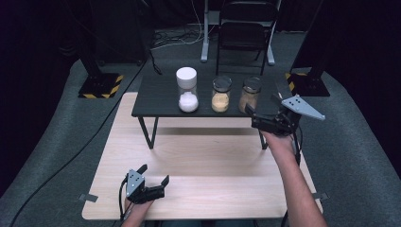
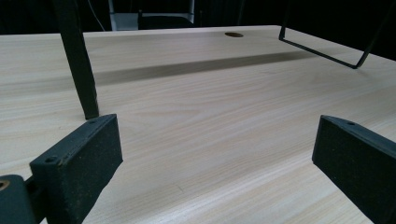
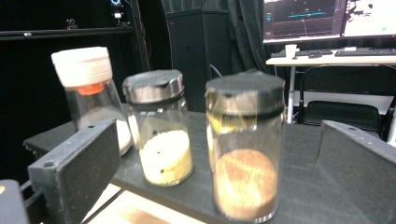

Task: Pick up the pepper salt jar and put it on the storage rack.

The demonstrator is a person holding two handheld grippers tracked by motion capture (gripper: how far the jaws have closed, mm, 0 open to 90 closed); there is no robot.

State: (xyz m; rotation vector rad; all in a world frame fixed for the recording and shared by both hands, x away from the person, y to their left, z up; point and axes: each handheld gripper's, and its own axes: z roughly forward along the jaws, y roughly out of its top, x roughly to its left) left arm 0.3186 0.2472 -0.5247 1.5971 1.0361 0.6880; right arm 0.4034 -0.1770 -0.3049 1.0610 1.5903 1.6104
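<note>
Pale wood of the bench (image 1: pixel 198 161) is where the left claw (image 1: pixel 153 177) is rested, gaping and empty. On the black shelf (image 1: pixel 156 94), three jars are lined up untouched. The brown jar (image 3: pixel 245 149) is approached by the right claw (image 1: pixel 261 109), spread wide; grasping is judged still undone.

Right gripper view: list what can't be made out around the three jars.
- Brown-powder jar: blurred; the right claw is open around it with no contact seen, but the gap cannot be judged. Its base is cut off by the bottom edge.
- White-lidded jar: lower part hidden behind the claw's left jaw.
- Yellow-powder jar: what the dark specks are is too small to tell.
- High view: jar labels or lid details too small.
</note>
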